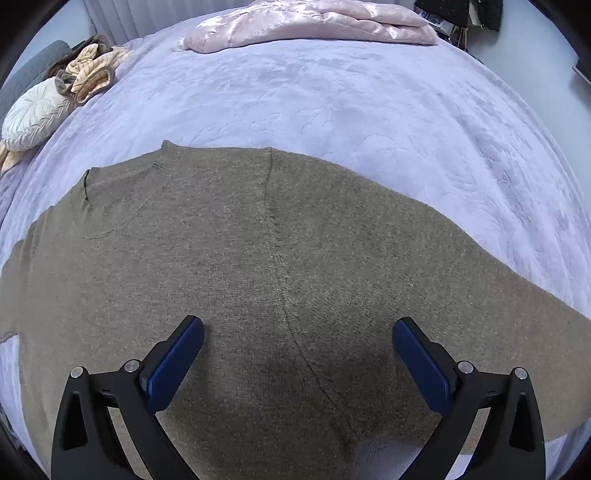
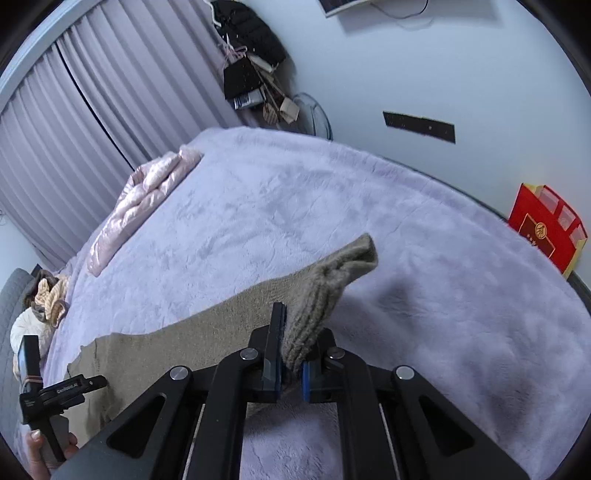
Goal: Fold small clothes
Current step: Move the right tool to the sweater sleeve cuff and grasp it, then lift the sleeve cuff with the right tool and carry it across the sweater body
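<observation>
A brown knit sweater (image 1: 258,258) lies spread flat on the lavender bed cover (image 1: 369,110), with its neckline at the left. My left gripper (image 1: 298,325) hangs close above the sweater's body, pointing steeply down. It is open, with its blue pads wide apart and nothing between them. In the right wrist view my right gripper (image 2: 301,328) is shut on a ribbed end of the sweater (image 2: 332,284), which is bunched up and lifted off the bed. The rest of the sweater (image 2: 177,332) trails away to the left. A hand (image 2: 37,446) holds the left tool at the lower left.
A folded pink quilted jacket (image 1: 314,26) lies at the far side of the bed. A heap of beige and brown clothes (image 1: 88,70) and a white round cushion (image 1: 33,118) sit at the left edge. A red bag (image 2: 546,229) stands beside the bed, and curtains (image 2: 74,129) hang behind it.
</observation>
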A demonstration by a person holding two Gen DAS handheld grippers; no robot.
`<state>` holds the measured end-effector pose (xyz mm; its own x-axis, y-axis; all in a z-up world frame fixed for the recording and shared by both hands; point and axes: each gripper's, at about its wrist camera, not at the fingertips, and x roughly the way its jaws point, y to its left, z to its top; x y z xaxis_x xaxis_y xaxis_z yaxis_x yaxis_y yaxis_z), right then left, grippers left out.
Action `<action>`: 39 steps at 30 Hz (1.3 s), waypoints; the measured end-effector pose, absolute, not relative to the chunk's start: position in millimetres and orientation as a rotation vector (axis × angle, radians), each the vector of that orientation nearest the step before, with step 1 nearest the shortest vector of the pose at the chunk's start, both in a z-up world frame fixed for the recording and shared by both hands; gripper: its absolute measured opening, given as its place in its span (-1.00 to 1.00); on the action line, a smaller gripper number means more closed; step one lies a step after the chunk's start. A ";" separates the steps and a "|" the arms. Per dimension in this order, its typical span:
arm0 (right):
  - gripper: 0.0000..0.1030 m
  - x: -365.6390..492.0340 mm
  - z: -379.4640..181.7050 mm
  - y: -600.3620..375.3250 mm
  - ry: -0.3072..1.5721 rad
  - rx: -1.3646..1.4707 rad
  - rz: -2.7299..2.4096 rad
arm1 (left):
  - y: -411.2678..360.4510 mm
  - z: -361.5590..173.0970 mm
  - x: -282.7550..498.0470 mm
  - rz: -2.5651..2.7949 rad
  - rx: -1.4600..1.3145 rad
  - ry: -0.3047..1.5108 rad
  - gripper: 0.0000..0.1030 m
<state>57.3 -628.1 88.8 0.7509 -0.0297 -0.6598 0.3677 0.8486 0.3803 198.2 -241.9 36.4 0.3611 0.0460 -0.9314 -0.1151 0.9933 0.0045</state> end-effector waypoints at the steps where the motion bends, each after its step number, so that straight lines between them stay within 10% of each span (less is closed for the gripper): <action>1: -0.85 50.5 91.4 -629.4 0.678 0.524 -0.244 | -246.8 33.5 197.4 0.092 -0.051 1.203 1.00; 16: -0.51 67.2 52.5 -642.2 0.843 0.584 -0.279 | -258.6 78.2 153.6 0.002 0.065 1.104 1.00; 19: -0.86 68.1 56.5 -639.2 0.838 0.565 -0.271 | -249.7 86.0 142.8 -0.014 0.056 1.087 1.00; 39: -0.86 66.1 170.9 -557.8 0.742 0.373 -0.244 | -147.0 98.4 89.1 0.017 -0.092 1.069 1.00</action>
<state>66.1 -557.8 170.9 0.7138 -0.0848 -0.6952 0.3444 0.9068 0.2430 89.1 -147.0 98.4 0.4812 -0.0310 -0.8760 -0.0580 0.9961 -0.0671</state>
